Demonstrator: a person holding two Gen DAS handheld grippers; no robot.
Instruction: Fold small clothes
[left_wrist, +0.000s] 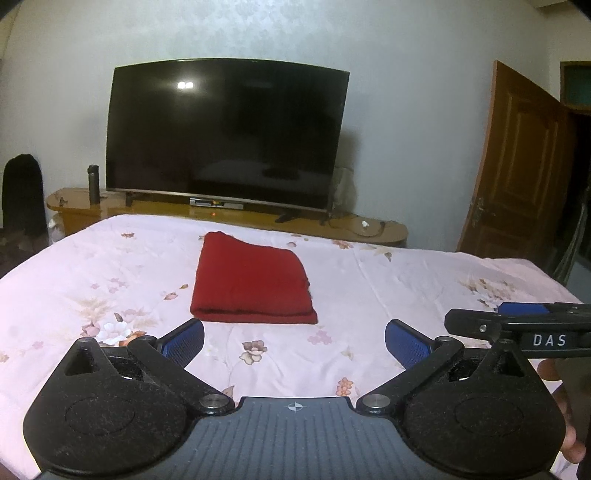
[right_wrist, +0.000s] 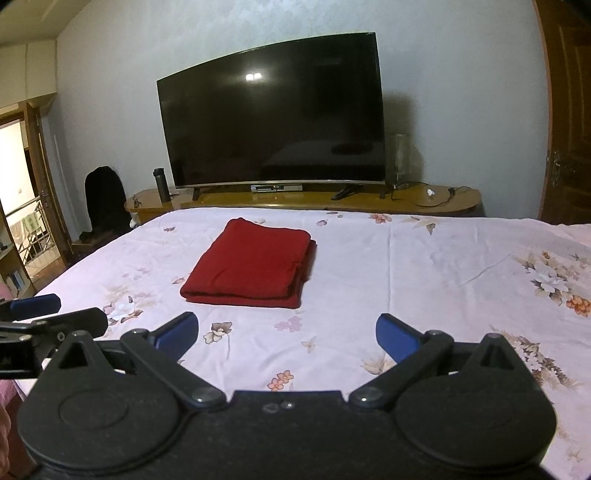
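Left gripper (left_wrist: 294, 341): we see its blue-padded fingers (left_wrist: 186, 339) spread wide with nothing between them, hovering over the near part of the bed.
Right gripper (right_wrist: 286, 334): its fingers (right_wrist: 397, 334) are equally wide apart and empty; it sits just beside the left one (each shows at the edge of the other's view).
Red cloth (left_wrist: 253, 280): folded into a neat rectangle with stacked layers showing at its near edge, lying flat on the bed ahead of both pairs of fingers, clear of them. From the left wrist it lies roughly centred beyond the gap between the fingers; from the right wrist it lies ahead and toward the left finger.
Bedsheet (right_wrist: 424, 266): pale pink with floral print, lightly creased, under the cloth and under both grippers.
Television (left_wrist: 225, 133): dark screen, far beyond the fingers, standing on a wooden TV stand (left_wrist: 369, 227) at the foot of the bed.
Flask (right_wrist: 161, 184): dark, upright at the stand's left end.
Wooden door (left_wrist: 517, 162): open, far right of the left fingers.
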